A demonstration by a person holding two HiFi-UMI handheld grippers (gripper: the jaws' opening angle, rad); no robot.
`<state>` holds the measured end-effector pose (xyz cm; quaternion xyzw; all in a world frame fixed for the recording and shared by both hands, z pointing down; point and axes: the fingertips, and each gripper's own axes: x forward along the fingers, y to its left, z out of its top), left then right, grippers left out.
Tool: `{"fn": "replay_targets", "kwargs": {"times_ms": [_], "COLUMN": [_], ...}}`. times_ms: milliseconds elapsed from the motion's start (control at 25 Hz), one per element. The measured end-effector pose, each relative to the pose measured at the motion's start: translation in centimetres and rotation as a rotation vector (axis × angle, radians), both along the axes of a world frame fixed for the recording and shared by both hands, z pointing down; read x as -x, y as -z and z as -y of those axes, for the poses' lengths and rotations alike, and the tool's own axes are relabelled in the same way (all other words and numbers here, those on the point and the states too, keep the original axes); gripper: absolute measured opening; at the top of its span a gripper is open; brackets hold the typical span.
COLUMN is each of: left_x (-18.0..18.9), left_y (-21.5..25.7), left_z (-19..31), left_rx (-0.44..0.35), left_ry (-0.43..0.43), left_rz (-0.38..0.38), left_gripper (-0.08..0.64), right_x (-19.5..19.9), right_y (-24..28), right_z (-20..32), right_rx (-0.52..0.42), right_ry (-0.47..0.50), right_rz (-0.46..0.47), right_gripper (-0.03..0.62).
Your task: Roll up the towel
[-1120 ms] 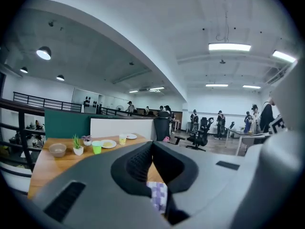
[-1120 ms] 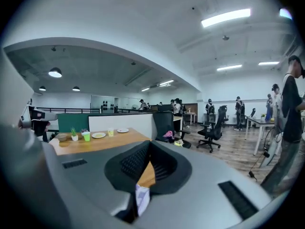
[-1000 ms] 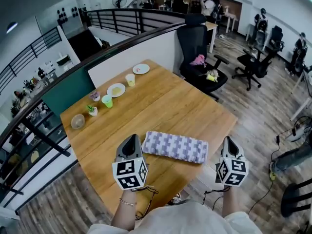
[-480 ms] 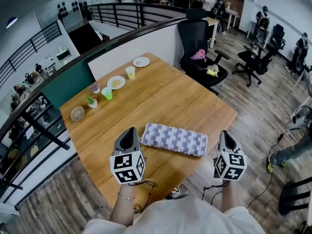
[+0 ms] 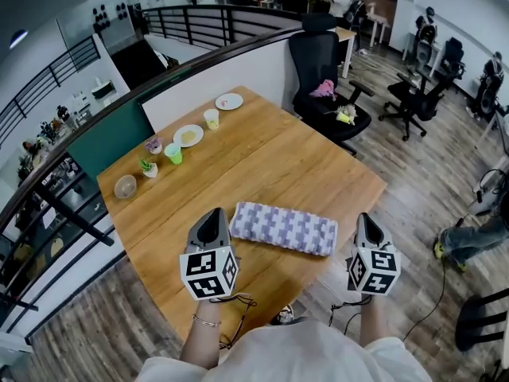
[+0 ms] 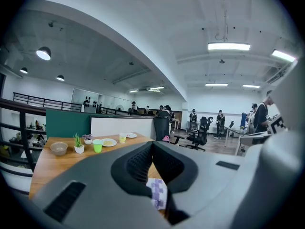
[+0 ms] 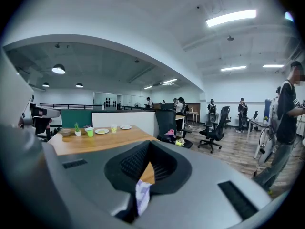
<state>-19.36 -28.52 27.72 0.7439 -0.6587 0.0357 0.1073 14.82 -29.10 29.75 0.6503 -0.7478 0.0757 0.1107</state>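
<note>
The checked towel [image 5: 285,228] lies on the counter [image 5: 262,153], the left gripper [image 5: 211,216] just beside its left end, the right gripper [image 5: 365,220] beyond its right end, both closed and empty, probably flanking it to handle both ends evenly.

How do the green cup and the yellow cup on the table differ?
The green cup is bright green, while the yellow cup is pale yellow. The green cup stands beside a potted plant, while the yellow cup stands between the nearer plate and the farther plate. Both cups stand upright along the far edge of the table, well apart from the towel.
</note>
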Motion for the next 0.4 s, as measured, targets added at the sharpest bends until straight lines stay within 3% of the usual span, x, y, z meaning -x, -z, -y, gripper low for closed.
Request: {"fn": "replay_targets", "kwargs": {"times_ms": [400], "left_x": [0.89], "left_y": [-0.48], "left_z": [0.61], "left_rx": [0.013], "left_ry": [-0.002], "left_rz": [0.000], "left_gripper": [0.003], "right_x": [0.91], "right_y": [-0.06], "right_z": [0.75], "right_rx": [0.001], "right_ry": [-0.001], "right_rz": [0.001], "right_gripper": [-0.002]}}
